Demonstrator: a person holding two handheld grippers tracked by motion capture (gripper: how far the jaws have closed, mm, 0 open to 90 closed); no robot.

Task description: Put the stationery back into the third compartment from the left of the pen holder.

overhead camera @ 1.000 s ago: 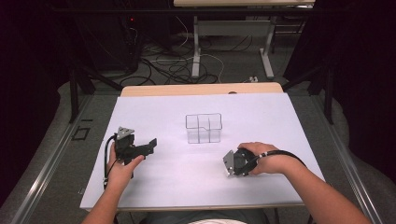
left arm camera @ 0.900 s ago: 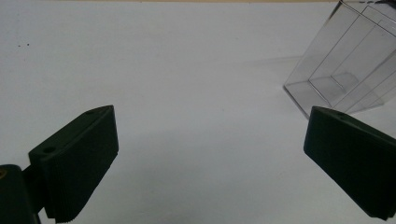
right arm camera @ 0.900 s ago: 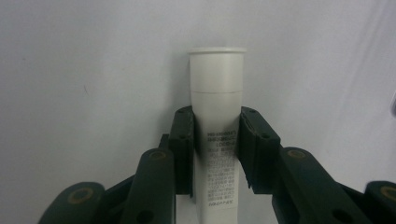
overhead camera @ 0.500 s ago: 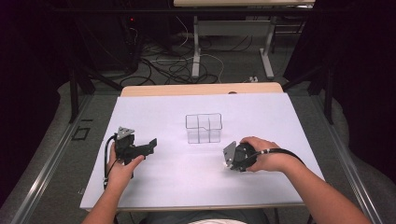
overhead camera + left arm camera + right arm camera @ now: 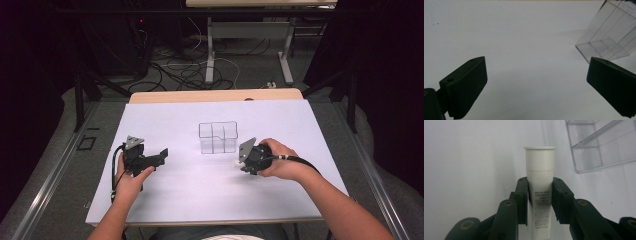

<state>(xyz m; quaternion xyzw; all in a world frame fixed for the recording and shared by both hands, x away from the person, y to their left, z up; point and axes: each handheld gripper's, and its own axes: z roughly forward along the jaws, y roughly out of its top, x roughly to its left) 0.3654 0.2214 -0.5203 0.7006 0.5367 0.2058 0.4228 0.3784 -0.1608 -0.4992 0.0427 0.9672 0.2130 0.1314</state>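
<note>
White squeeze tube pinched mid-body by right gripper, cap end pointing away along the jaws, just short of clear divided organizer. Likely light, smooth, slightly yielding; best gripped across the body, below the cap. Left gripper spread wide, holding nothing.
</note>
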